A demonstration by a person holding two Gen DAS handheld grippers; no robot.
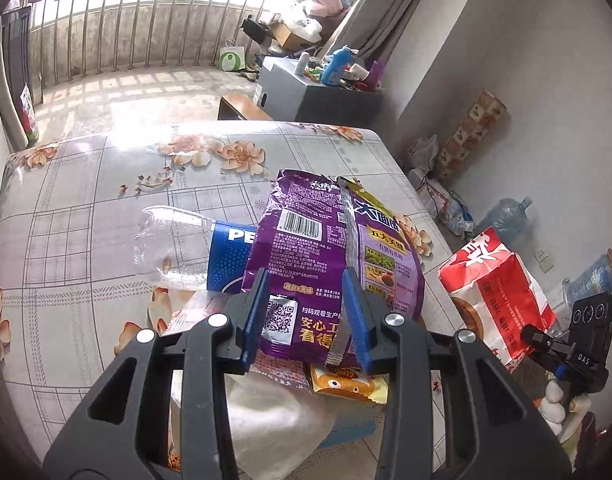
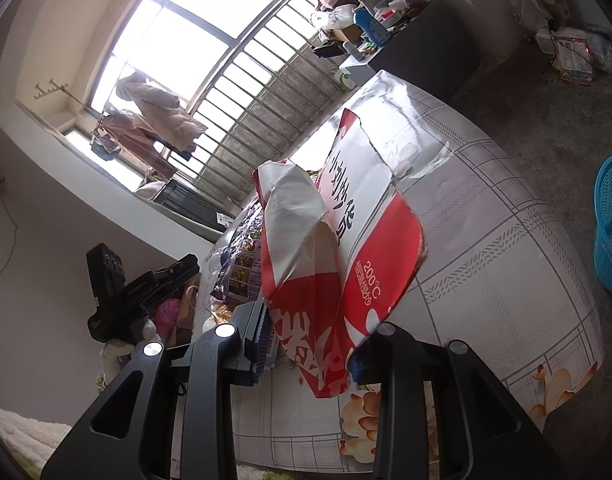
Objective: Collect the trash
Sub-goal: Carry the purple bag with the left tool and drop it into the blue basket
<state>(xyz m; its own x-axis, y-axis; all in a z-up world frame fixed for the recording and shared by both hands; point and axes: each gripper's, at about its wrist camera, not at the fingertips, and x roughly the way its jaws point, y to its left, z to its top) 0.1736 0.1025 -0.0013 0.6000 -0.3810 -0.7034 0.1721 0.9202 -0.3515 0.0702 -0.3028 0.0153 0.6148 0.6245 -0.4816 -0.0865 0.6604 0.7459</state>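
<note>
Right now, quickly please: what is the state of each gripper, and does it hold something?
Left gripper: a crinkled purple plastic snack bag sits between its fingers; a firm grip cannot be told.
Right gripper: closed on a red-and-white paper bag.

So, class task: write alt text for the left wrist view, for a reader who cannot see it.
A purple snack bag lies between the left gripper's blue fingers, partly covering an empty Pepsi bottle on a floral tablecloth. At right, a red and white bag hangs beside the table.
</note>
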